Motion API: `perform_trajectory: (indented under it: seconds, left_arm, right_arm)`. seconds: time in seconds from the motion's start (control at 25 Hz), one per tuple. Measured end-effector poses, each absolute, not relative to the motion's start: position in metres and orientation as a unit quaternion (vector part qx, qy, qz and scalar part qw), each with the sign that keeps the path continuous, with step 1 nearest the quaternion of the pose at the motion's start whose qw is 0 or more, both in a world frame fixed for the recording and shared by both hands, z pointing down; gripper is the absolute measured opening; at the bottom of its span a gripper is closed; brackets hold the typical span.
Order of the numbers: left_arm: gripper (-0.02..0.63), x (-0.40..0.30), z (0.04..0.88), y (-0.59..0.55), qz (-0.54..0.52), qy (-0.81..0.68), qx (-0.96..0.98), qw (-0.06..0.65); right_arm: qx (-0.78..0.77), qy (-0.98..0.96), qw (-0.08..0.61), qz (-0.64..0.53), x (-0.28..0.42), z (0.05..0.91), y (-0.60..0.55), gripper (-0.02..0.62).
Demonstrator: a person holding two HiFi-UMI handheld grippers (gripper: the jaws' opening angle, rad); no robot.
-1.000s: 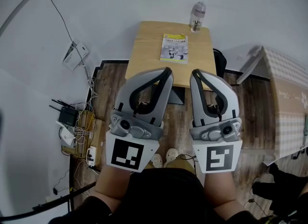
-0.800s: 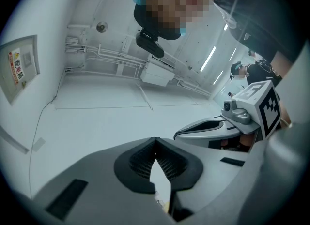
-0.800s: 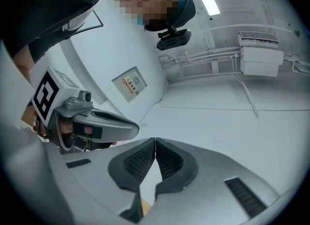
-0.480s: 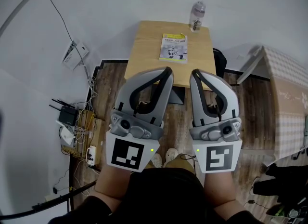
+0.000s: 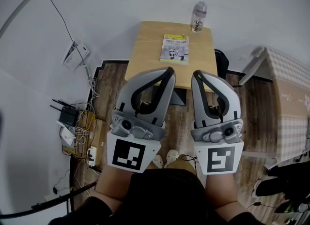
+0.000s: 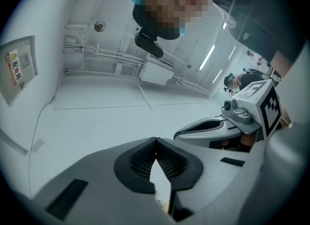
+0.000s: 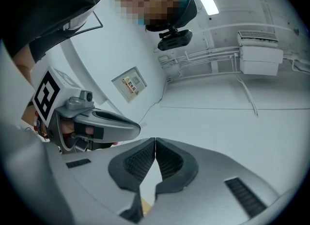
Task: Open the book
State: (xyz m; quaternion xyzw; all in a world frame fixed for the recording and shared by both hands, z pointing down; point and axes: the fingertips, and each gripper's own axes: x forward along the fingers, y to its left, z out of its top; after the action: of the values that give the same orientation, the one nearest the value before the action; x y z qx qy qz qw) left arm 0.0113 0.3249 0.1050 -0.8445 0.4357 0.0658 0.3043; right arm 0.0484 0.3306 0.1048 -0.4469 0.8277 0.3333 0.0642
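A closed book [image 5: 175, 48] with a yellow and white cover lies flat on a small wooden table [image 5: 147, 45], toward its far right. My left gripper [image 5: 169, 70] and right gripper [image 5: 195, 73] hang side by side well short of the table, tips tilted upward. Both are shut with nothing between the jaws. In the left gripper view the left gripper [image 6: 155, 139] has its tips touching, and the right gripper's body [image 6: 227, 125] shows beside it. In the right gripper view the right gripper [image 7: 155, 139] has its pads pressed together too. Both views look at wall and ceiling, so the book is hidden there.
A clear plastic bottle [image 5: 198, 16] stands at the table's far right corner. A power strip, router and cables [image 5: 77, 127] lie on the floor at left. A patterned table [image 5: 290, 108] stands at right. The person's feet [image 5: 166, 158] show below the grippers.
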Motion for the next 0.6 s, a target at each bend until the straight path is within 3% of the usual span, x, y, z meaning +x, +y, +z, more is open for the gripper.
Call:
perform_trajectory:
  seconds: [0.6]
  left_arm:
    - [0.009, 0.037, 0.109, 0.329, 0.067, 0.450, -0.833, 0.313]
  right_arm:
    - [-0.449, 0.824, 0.069, 0.338, 0.091, 0.113, 0.338, 0.031]
